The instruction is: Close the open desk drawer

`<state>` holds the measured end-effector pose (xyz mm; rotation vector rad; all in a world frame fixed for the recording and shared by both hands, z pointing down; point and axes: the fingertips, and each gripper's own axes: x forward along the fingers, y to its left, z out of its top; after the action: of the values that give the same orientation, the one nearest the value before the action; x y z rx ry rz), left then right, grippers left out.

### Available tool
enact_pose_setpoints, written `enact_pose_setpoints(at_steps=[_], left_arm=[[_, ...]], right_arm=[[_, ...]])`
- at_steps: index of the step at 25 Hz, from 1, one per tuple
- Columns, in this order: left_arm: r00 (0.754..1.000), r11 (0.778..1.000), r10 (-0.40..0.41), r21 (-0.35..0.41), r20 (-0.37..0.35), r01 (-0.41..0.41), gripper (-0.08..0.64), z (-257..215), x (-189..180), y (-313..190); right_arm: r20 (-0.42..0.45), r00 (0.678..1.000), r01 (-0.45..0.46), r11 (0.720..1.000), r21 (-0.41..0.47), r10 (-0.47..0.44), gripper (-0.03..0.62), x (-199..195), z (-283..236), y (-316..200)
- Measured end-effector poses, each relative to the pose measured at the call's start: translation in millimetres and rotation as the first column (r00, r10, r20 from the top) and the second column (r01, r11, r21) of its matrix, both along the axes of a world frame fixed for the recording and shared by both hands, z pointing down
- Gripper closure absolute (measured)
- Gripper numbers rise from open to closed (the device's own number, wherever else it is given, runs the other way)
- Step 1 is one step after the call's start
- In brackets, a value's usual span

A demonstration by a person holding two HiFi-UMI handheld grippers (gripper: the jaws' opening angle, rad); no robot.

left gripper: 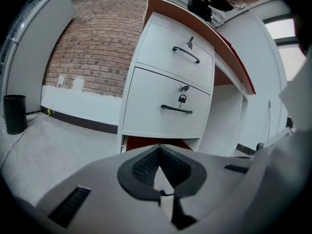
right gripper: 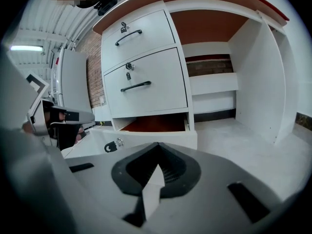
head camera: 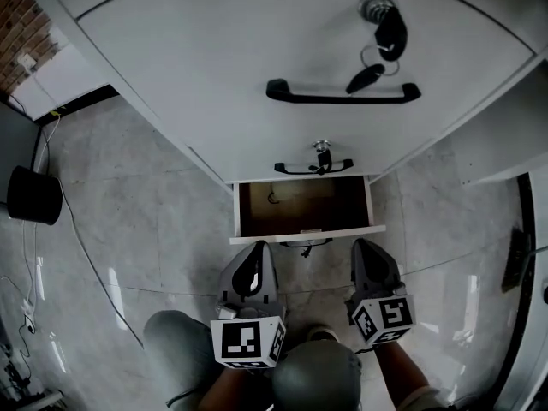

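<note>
Pale tile floor (head camera: 128,229), white desk (head camera: 214,50) w/ three drawers.

Head view: bottom drawer (head camera: 304,205) stands pulled out, brown inside. Left gripper (head camera: 257,248) & right gripper (head camera: 364,245) sit low, just short of its front, one near each end.

Left gripper view: brick wall (left gripper: 97,43) in bkgd. Jaws together, nothing btwn. Drawer just past the tips.

Right gripper view: jaws also together, empty. Drawer front w/ lock (right gripper: 113,145) close ahead, slightly left.

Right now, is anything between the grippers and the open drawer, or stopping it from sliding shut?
Nothing visible: the left gripper and right gripper face the drawer with only open space between, and nothing sticks out of it.
</note>
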<state>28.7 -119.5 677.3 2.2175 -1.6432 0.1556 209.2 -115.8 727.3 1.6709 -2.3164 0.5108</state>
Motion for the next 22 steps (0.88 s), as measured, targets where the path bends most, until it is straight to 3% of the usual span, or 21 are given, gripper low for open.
enact_pose_setpoints(at_steps=[5,8,15,22], left_arm=[[0.999,0.999,0.028,0.026,-0.016,-0.028,0.560,-6,4,1],[0.999,1.000,0.002,0.026,-0.052,-0.001,0.560,-9,-9,-1],[0.994,0.995,-0.100,0.019,-0.050,0.101,0.560,-7,-60,-5],[0.989,0.990,-0.139,0.026,-0.042,0.140,0.560,-3,-89,-11]], right_arm=[[-0.026,0.999,0.021,1.000,-0.020,-0.022,0.594,-25,17,11],[0.006,0.999,0.043,0.999,-0.018,-0.043,0.591,-46,24,14],[0.066,0.997,0.032,0.999,0.003,-0.032,0.472,-71,23,10],[0.096,0.994,-0.043,0.999,0.000,0.043,0.396,-65,13,14]])
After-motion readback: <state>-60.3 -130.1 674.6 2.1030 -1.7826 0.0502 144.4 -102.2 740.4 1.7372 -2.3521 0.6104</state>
